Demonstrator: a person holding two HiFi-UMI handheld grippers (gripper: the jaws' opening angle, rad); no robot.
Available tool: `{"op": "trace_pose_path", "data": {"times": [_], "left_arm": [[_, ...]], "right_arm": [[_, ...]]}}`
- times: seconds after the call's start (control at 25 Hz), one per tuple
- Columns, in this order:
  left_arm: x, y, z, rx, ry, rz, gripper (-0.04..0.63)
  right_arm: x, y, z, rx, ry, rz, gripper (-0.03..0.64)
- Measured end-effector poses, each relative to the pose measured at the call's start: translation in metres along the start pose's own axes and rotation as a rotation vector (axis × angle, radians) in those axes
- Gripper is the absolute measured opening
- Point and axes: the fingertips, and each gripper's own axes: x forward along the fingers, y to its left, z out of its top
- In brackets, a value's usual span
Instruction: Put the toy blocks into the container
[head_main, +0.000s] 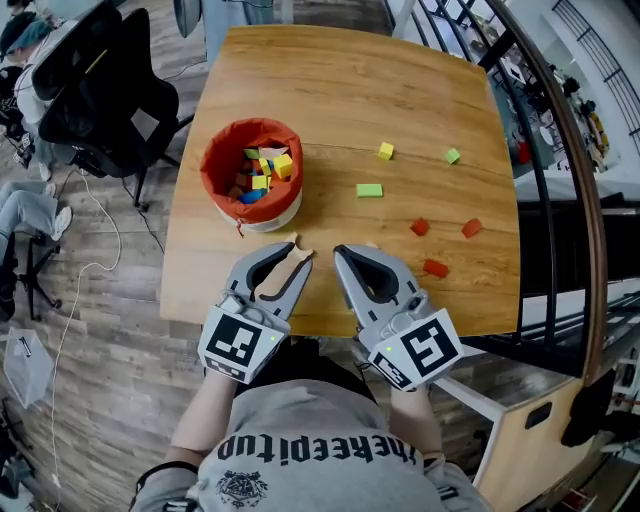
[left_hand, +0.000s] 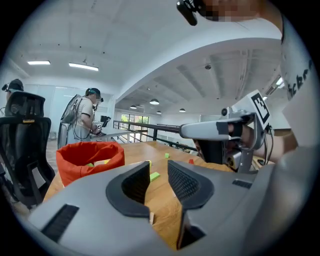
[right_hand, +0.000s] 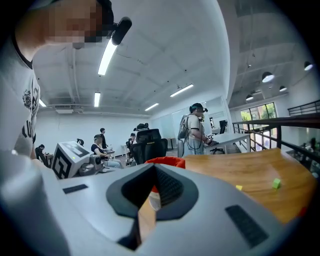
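Status: container (head_main: 212, 160) at table (head_main: 350, 90) left, partly filled w/ blocks. Still loose to its right: yellow block (head_main: 385, 151), 2 green blocks (head_main: 369, 190), 3 red blocks (head_main: 434, 268). L gripper (head_main: 290, 254): jaws part-open, empty. R gripper (head_main: 342, 252): jaws closed, empty.

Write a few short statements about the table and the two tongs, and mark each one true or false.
1. The left tongs stand open with nothing between them. True.
2. The right tongs hold a block. False: they are shut and empty.
3. Three red blocks lie loose on the table. True.
4. The container is empty. False: several coloured blocks already lie inside it.
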Motion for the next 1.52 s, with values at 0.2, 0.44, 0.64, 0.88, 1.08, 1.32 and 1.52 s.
{"op": "trace_pose_path", "data": {"times": [0.2,0.44,0.64,0.88,1.08,1.32,1.52], "left_arm": [[0.010,0.008,-0.019,-0.014,0.048,-0.018,0.147],[0.022,0.014,-0.052,-0.049,0.119,-0.043,0.186],[0.032,0.020,-0.073,-0.040,0.168,-0.040,0.226],[0.043,0.023,-0.096,-0.024,0.228,-0.056,0.262],[0.051,0.025,-0.117,-0.012,0.277,-0.061,0.281],[0.060,0.030,-0.140,-0.023,0.328,-0.054,0.290],[0.066,0.032,-0.148,-0.011,0.351,-0.057,0.295]], "right_arm": [[0.008,-0.006,-0.006,0.012,0.022,-0.012,0.011],[0.016,-0.011,-0.014,0.024,0.048,-0.027,0.011],[0.020,-0.016,-0.018,0.035,0.065,-0.042,0.011],[0.022,-0.020,-0.024,0.050,0.081,-0.052,0.011],[0.022,-0.025,-0.030,0.065,0.092,-0.065,0.011],[0.021,-0.032,-0.037,0.076,0.106,-0.083,0.011],[0.019,-0.036,-0.040,0.084,0.114,-0.099,0.011]]}}
